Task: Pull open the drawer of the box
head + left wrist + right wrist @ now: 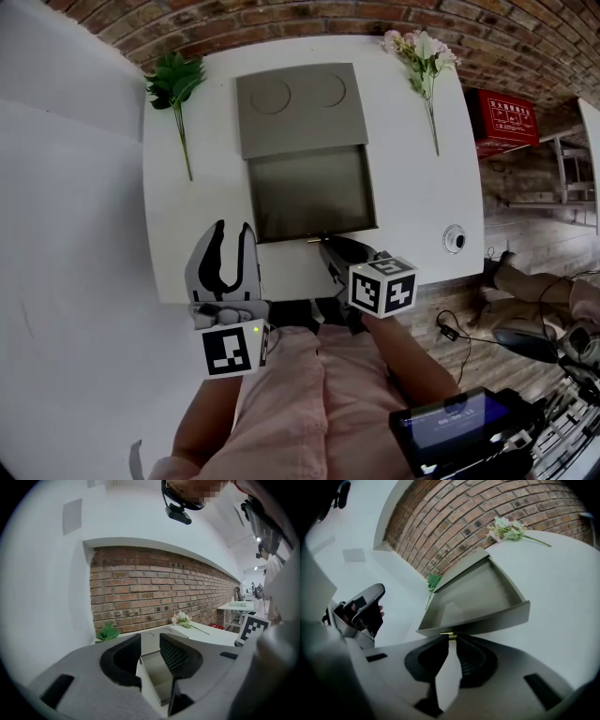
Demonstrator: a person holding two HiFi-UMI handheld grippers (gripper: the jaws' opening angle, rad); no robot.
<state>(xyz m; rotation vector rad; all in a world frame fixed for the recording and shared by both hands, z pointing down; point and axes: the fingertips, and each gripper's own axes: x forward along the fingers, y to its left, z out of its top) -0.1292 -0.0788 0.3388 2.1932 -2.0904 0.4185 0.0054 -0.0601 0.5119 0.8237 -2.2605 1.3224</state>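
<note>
The right gripper (451, 639) has its black ribbed jaws drawn narrow, pinching the small brass-coloured knob (449, 634) on the front of the drawer (487, 618). The drawer is matte grey with a flat bare floor. It stands pulled out of the box (300, 112) toward the near edge of the tabletop (412, 187). The box is a low rectangle of the same grey, with two round outlines pressed into its lid.

The left gripper (234, 236) hangs just left of the drawer, its jaws spread wide with nothing between them. Each gripper carries a cube (384, 286) of black-and-white square markers.

On the smooth white tabletop, a green leafy sprig (175, 80) lies left of the box and a pale pink flower stem (422, 47) right of it. A red case (506, 117) beyond the tabletop bears white writing too small to read.
</note>
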